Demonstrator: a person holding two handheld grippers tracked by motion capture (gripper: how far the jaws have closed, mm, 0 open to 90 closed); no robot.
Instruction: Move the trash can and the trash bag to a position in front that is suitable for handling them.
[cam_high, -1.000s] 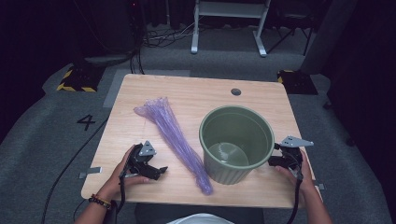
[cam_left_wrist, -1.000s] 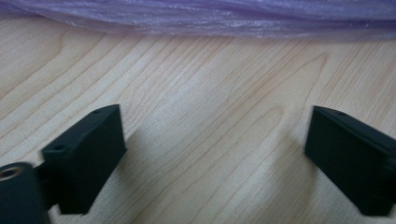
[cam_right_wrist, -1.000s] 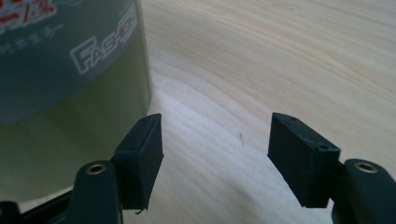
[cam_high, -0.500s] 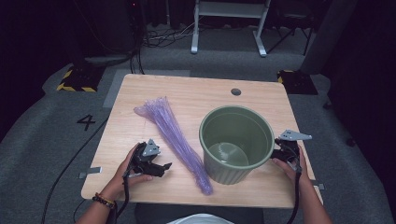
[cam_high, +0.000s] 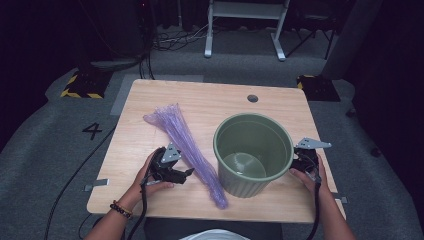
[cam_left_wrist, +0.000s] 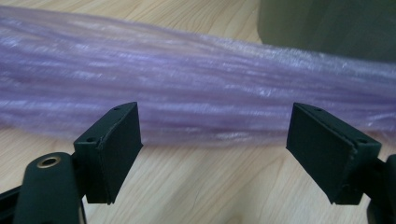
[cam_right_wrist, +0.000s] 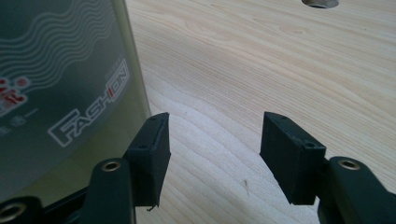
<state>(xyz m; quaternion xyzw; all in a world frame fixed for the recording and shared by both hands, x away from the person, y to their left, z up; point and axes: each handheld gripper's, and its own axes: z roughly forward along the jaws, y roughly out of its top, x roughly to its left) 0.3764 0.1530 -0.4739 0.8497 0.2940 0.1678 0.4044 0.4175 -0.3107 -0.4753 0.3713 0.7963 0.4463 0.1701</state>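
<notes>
A long bundle of thin purple plastic (cam_high: 180, 135) lies across the left half of the wooden table (cam_high: 210, 107). To its right stands a round green bin (cam_high: 245, 182), upright. My left gripper (cam_high: 187, 172) is open just left of the bundle and points at it. In the left gripper view the purple plastic (cam_left_wrist: 187, 79) lies just beyond the open jaws (cam_left_wrist: 210, 126), with the bin (cam_left_wrist: 327, 23) behind it. My right gripper (cam_high: 295, 167) sits at the bin's right side. Its jaws (cam_right_wrist: 212, 135) have just been closing a little but stand open with nothing between them, beside the bin's wall (cam_right_wrist: 60, 93).
A round cable hole (cam_high: 252, 98) sits near the table's far edge, also at the top of the right gripper view (cam_right_wrist: 320, 3). Grey carpet, cables and a white stand surround the table. Bare wood lies behind the bin and at the front left.
My left gripper has moved a little to the right and up, closer to the purple bundle. The right gripper has barely shifted.
</notes>
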